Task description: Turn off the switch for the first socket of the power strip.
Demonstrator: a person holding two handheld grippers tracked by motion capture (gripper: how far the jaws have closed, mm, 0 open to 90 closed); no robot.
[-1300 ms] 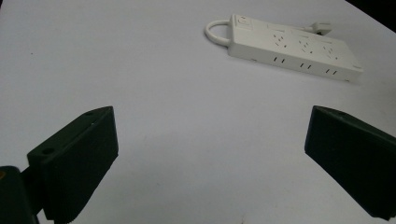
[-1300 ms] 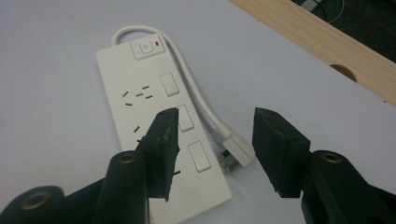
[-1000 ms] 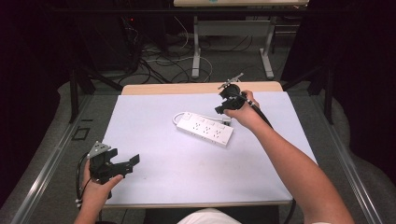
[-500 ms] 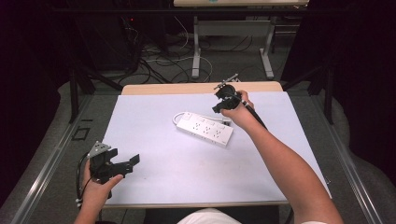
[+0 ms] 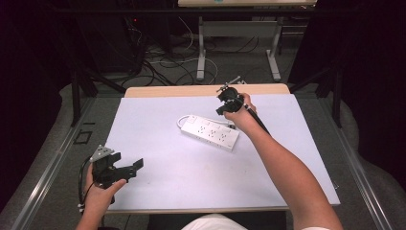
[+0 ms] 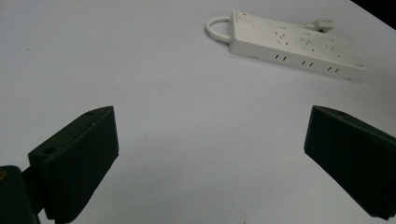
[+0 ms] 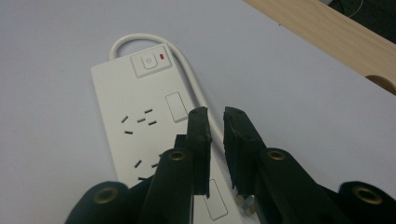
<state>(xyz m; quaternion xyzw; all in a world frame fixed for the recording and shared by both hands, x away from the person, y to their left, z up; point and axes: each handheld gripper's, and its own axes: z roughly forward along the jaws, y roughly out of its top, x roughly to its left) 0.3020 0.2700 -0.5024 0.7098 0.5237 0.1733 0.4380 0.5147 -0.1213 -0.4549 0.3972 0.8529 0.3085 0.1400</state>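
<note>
1. The power strip (image 5: 209,132) is a long, flat block of smooth white plastic with rounded corners. It lies slantwise on the matte pale surface (image 5: 158,120), near the middle and toward the far edge.
2. A square switch with a small red light sits at one end of the strip, where its round white cord (image 7: 187,65) loops out and runs along the strip's side.
3. The right gripper (image 7: 216,123) hovers just above the strip. Its black ribbed fingers have just been closing to a narrow slit, with nothing pressed between them.
4. The left gripper (image 5: 128,168) rests near the surface's near left edge, fingers spread wide and empty.
5. Bare surface lies open between the two grippers. A wooden strip (image 5: 191,90) borders the far edge.
</note>
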